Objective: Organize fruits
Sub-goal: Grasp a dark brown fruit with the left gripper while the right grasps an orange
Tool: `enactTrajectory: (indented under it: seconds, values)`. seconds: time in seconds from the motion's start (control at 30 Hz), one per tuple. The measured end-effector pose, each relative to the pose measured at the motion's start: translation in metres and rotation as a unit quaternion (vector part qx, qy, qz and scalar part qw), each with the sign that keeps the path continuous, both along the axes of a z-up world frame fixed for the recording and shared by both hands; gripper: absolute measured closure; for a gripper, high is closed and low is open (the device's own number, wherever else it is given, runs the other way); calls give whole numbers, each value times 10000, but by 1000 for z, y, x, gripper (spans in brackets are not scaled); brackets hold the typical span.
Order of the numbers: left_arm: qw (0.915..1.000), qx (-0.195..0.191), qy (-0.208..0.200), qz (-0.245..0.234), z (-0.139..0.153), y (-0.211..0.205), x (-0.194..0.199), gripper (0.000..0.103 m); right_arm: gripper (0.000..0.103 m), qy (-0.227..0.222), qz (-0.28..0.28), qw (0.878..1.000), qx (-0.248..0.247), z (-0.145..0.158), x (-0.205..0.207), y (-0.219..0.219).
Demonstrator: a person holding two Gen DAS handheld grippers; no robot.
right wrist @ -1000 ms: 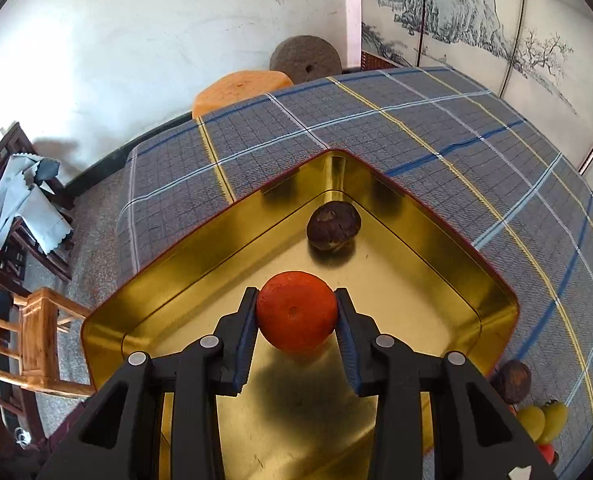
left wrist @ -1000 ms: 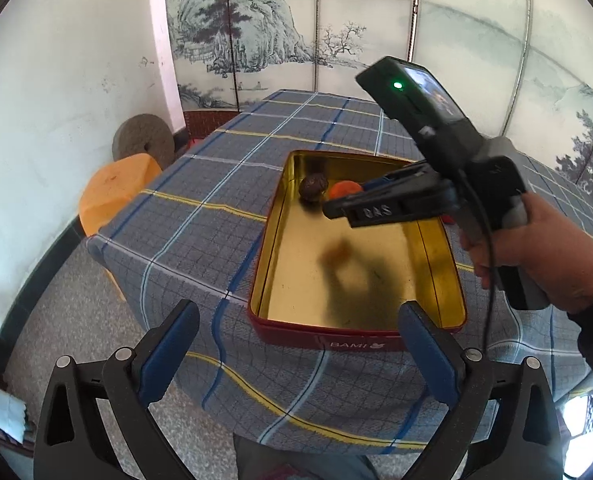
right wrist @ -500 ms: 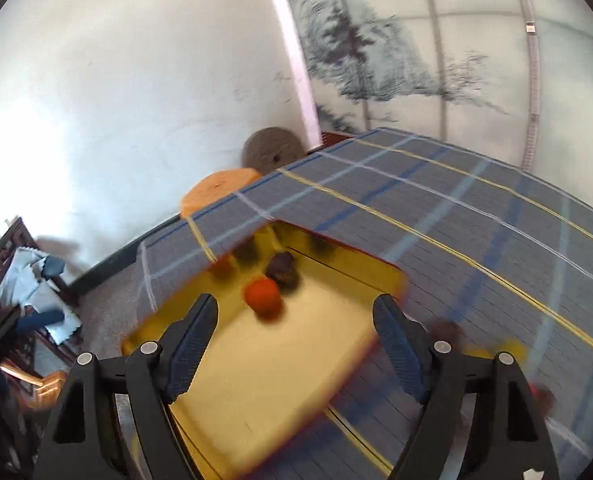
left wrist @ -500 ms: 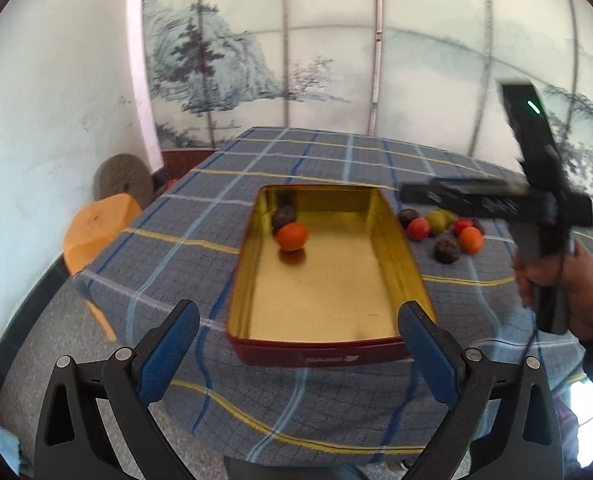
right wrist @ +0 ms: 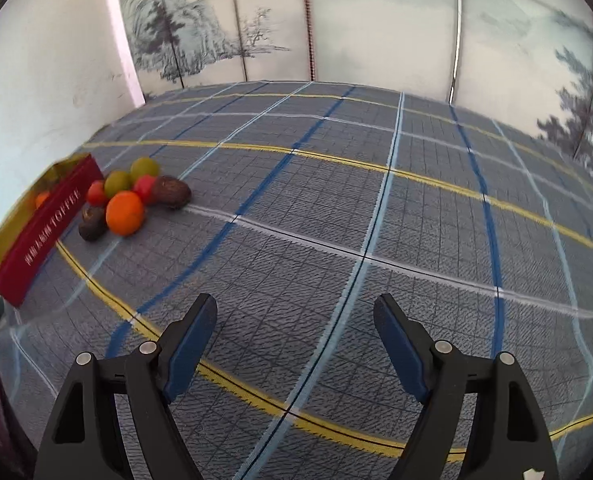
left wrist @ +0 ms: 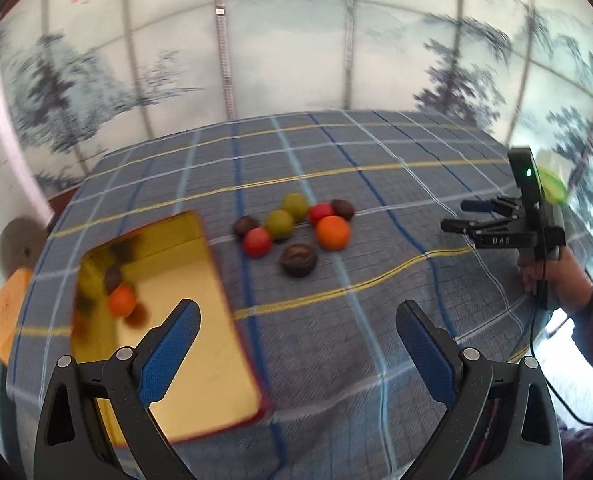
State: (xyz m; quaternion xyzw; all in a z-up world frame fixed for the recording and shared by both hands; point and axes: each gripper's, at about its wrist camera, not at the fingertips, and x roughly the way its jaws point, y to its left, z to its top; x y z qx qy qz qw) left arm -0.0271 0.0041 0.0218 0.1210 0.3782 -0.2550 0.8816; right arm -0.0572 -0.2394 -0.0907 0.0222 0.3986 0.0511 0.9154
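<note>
While both your claws stand wide and empty, left claw [left wrist: 296, 336] and right claw [right wrist: 296, 332], the loose fruit [left wrist: 294, 226] sits bunched on the worktop [left wrist: 376, 280] just beside the tin [left wrist: 216, 360], which already holds an orange [left wrist: 122, 300] and a dark fruit. Expect them to be light, round and prone to roll. Take the orange one [right wrist: 124, 213] across its middle, pads on opposite sides, squeezing gently.
</note>
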Motion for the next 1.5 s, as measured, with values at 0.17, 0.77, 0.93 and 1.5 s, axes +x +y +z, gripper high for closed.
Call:
enactTrajectory:
  seconds: [0.17,0.77,0.93,1.5]
  values:
    - [9979,395,478,-183,-26,-48,55,32,20,-249,195,9993,212,7,-4,1]
    - [9832,483,1657,597,-93,-64,123,63,9,-576,476,9954,600,17,-17,-4]
    - [9875,36,1381,762,-67,-51,89,63,11,-415,627,9961,455,15,-11,9]
    - [9886,-517,895,1091,-13,16,3,63,36,443,1465,9857,700,-6,86,141]
